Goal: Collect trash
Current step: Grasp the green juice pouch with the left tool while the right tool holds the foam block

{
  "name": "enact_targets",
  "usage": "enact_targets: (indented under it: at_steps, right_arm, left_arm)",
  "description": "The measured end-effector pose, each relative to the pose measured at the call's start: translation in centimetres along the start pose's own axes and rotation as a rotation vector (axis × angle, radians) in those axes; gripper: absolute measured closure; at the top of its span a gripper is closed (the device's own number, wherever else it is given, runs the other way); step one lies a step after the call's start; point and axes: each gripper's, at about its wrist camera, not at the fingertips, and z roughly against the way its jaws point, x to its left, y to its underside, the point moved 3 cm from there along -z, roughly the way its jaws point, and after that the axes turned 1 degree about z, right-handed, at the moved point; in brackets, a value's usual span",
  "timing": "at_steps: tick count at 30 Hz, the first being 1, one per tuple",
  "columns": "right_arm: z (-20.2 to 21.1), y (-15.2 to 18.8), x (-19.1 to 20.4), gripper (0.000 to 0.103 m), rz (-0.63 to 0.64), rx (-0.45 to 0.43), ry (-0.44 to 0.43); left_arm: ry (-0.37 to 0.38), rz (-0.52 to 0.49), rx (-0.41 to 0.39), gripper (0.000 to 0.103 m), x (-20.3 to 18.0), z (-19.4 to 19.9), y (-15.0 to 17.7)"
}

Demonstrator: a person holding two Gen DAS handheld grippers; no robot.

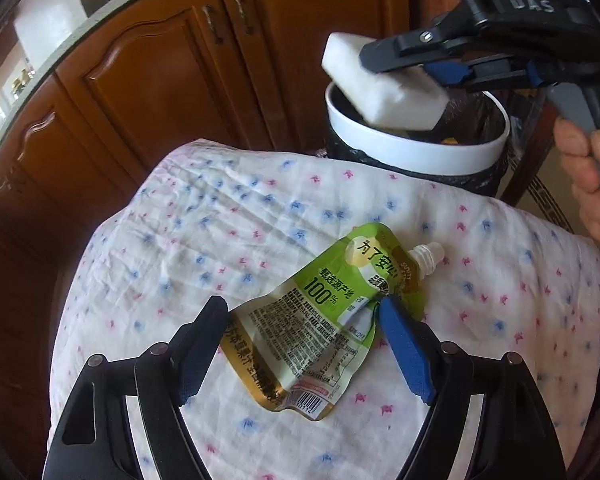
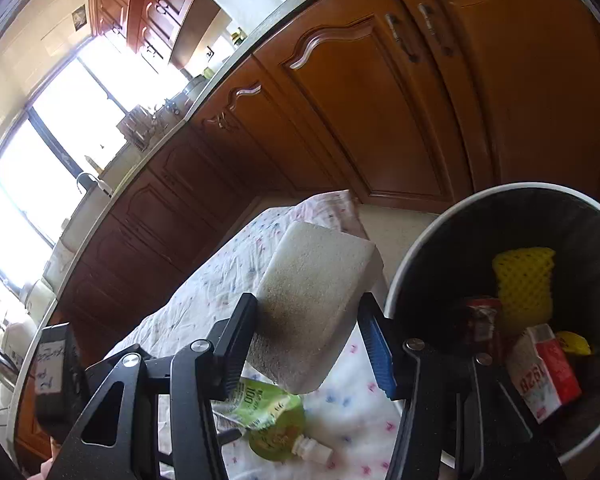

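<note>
A crumpled green juice pouch point(image 1: 320, 328) with a white spout lies on the flowered cloth point(image 1: 220, 232). My left gripper point(image 1: 300, 312) is open, its fingers on either side of the pouch, just above it. My right gripper point(image 2: 306, 312) is shut on a white foam block point(image 2: 316, 300) and holds it tilted beside the rim of the white trash bin point(image 2: 400, 288). In the left wrist view the block point(image 1: 380, 88) hangs over the bin point(image 1: 412, 148). The pouch also shows in the right wrist view point(image 2: 268, 416).
The bin has a black liner and holds a yellow foam net point(image 2: 524, 280), a red and white carton point(image 2: 548, 372) and other scraps. Brown wooden cabinets point(image 1: 180, 92) stand behind. The cloth-covered surface drops off at its left and far edges.
</note>
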Motion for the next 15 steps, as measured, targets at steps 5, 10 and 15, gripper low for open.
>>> enact_targets:
  at_steps: [5, 10, 15]
  right_arm:
    - [3.9, 1.5, -2.6, 0.050, -0.070, -0.047, 0.003]
    - [6.2, 3.3, -3.6, 0.050, -0.104, -0.074, -0.005]
    - [7.0, 4.8, -2.9, 0.050, -0.094, -0.075, -0.025]
  left_arm:
    - [0.076, 0.016, 0.045, 0.031, 0.3, -1.2, -1.0]
    - [0.076, 0.005, 0.058, 0.067, -1.5, -0.3, -0.2]
    - [0.088, 0.118, 0.073, 0.089, -1.9, 2.1, 1.1]
